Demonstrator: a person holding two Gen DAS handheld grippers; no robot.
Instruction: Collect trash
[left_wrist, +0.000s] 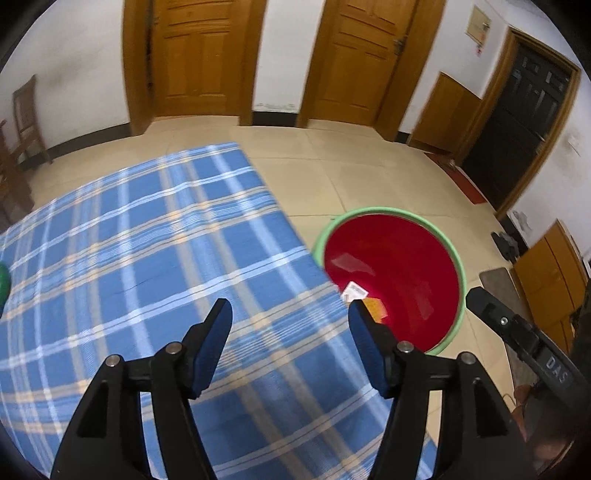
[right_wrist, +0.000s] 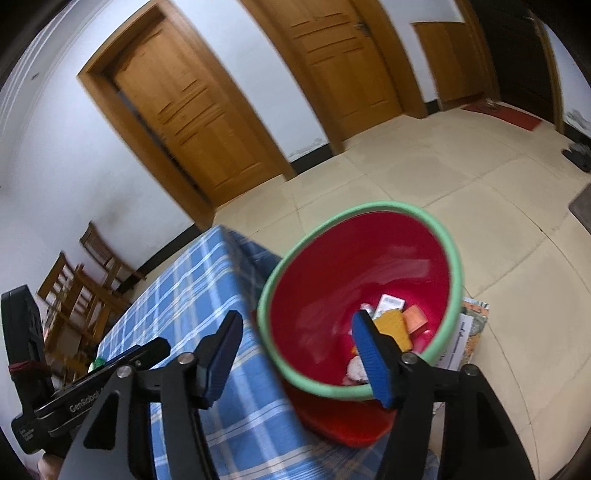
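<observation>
left wrist view showed the left gripper (left_wrist: 290, 308) parted wide and empty over the checked counter (left_wrist: 147, 240); the right gripper (right_wrist: 295, 319) likewise held nothing, the red bin (right_wrist: 406, 258) with trash (right_wrist: 395, 325) just ahead.

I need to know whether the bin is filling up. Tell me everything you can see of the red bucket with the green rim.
The red bucket looks like glossy plastic, round, tapering toward the bottom, with a pale green rim. It stands open beside the table with the blue plaid cloth. Only its bottom is covered: a white packet, orange wrappers and a few other scraps lie there. No hand-held gripper touches it.
</observation>
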